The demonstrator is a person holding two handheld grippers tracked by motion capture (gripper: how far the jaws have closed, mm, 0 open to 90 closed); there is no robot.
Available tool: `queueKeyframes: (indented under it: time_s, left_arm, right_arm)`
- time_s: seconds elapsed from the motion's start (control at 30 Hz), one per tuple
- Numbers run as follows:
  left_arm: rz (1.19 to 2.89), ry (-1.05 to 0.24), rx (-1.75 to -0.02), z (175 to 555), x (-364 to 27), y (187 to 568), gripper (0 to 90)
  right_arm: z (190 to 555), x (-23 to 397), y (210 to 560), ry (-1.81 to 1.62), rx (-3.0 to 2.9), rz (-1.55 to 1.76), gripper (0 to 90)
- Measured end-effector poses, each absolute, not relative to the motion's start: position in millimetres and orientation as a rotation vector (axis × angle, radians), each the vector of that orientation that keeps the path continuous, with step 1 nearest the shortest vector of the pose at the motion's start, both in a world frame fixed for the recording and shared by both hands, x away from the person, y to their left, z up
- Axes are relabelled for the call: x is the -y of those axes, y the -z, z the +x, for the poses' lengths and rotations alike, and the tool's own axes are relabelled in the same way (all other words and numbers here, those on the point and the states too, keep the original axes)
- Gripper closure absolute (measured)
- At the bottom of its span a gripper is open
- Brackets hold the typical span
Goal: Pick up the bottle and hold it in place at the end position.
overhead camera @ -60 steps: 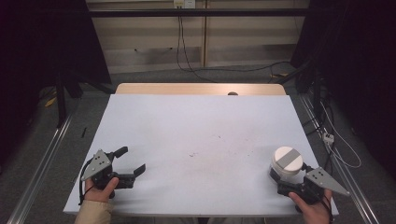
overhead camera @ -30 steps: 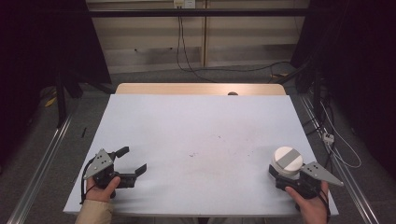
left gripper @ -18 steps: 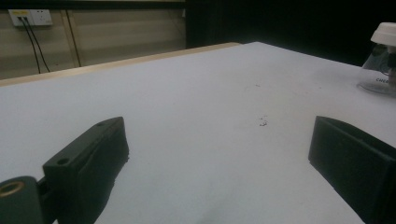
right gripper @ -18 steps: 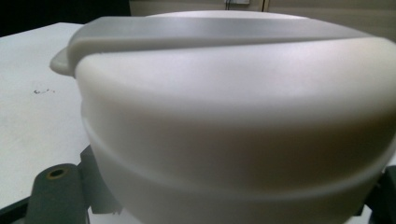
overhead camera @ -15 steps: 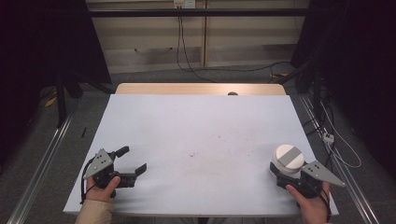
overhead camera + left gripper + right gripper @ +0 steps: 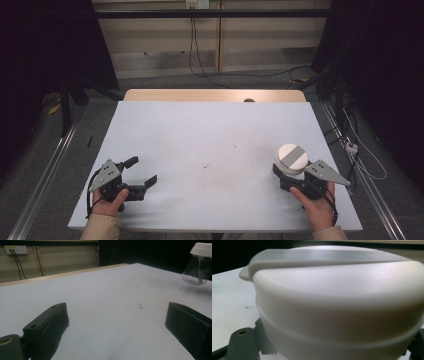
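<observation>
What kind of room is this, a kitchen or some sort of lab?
Probably a lab recording booth, not a kitchen: a bare white-covered table ringed by black curtains, loose black cables trailing across the grey floor, and a white wall socket.

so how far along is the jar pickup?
Done: right gripper is shut on the white-lidded jar; the left gripper view shows the jar off the table. In hand: carrying it. Left: setting it down; left gripper rests open, unused.
</observation>
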State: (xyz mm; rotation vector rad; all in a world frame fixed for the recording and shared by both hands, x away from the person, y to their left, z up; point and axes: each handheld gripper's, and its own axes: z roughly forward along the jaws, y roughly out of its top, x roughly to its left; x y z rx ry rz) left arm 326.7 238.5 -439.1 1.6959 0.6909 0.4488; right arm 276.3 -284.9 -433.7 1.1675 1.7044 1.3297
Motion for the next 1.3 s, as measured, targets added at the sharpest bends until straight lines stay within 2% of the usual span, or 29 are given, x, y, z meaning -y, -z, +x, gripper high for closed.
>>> queueKeyframes:
  time_s: [0.47,1.3]
  left_arm:
    - [1.698,-0.451,-0.689,327.2,-238.3,439.1,4.4]
    - [1.693,-0.439,-0.684,328.2,-238.0,440.1,4.3]
  right_arm:
    - [299.8,255.8,430.5,-1.365,-1.756,1.140,18.3]
    - [324.6,230.5,430.0,-1.387,-1.790,1.124,18.3]
